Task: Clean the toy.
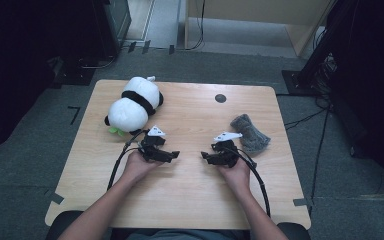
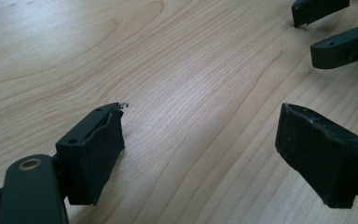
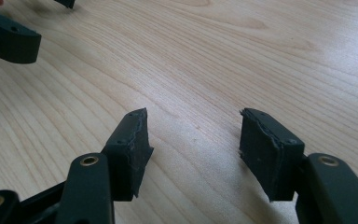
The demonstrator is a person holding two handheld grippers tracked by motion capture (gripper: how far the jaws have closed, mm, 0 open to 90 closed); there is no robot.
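A person holds two black grippers low over the wooden table (image 1: 190,195), their tips turned toward each other near the middle. My left gripper (image 1: 174,155) is open, its jaws wide apart over bare wood (image 2: 200,140), with nothing between them. My right gripper (image 1: 205,157) is open too, with only wood grain between its jaws (image 3: 193,140). The other hand's jaws show at the top right of the left gripper view and at the top left of the right gripper view. A black and white panda plush (image 1: 132,105) lies at the far left. A crumpled grey cloth (image 1: 250,132) lies right of the right gripper.
A small dark round mark (image 1: 220,98) sits near the table's far edge. Black cables (image 1: 260,182) trail from both grippers toward the person. Grey carpet and dark stands surround the table, with tape marks at its near corners.
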